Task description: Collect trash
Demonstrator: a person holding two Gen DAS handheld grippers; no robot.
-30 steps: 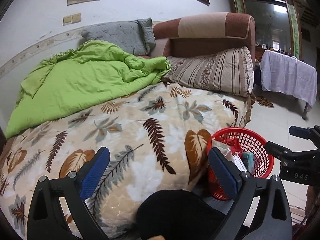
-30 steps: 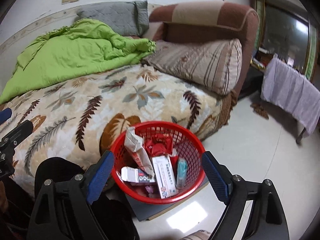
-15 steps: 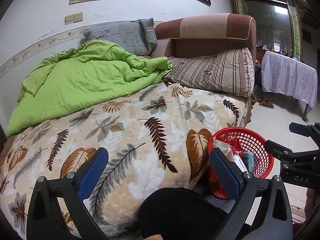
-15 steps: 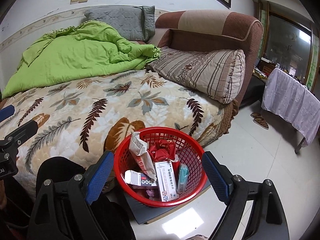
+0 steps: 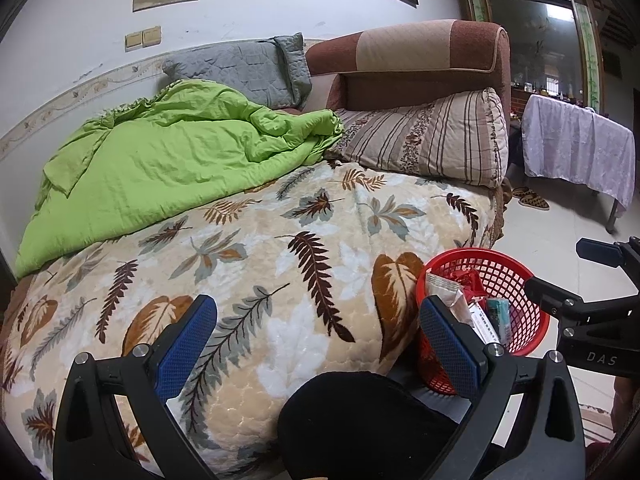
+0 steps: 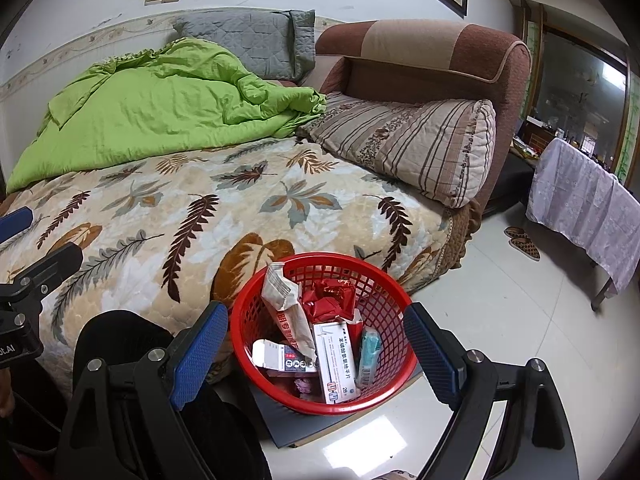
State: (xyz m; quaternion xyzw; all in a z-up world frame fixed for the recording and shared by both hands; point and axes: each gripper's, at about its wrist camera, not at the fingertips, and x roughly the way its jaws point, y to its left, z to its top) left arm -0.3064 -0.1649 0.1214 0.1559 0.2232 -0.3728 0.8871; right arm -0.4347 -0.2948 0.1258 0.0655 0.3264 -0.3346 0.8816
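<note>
A red mesh basket (image 6: 320, 402) stands on the floor against the bed's edge. It holds a white sachet (image 6: 286, 312), a crumpled red wrapper (image 6: 328, 300), a white medicine box (image 6: 334, 356), a teal packet (image 6: 368, 356) and another small box (image 6: 276, 360). My right gripper (image 6: 316, 354) hovers over the basket, open, its blue pads apart on either side with nothing gripped. My left gripper (image 5: 318, 340) is open above the bed's front edge, also with nothing in it. In the left wrist view the basket (image 5: 524, 320) sits at the lower right.
The bed has a leaf-patterned blanket (image 5: 280, 260), a green quilt (image 5: 172, 160), a striped pillow (image 5: 432, 136) and a brown headboard (image 5: 420, 52). A person's black-clad knee (image 5: 360, 420) is below the grippers. A cloth-covered table (image 5: 576, 140) and slippers (image 5: 532, 198) are at right. A grey board (image 6: 288, 428) lies under the basket.
The right wrist view has shifted slightly and now takes in a little more wall. Both grippers stay open; nothing was picked up or dropped.
</note>
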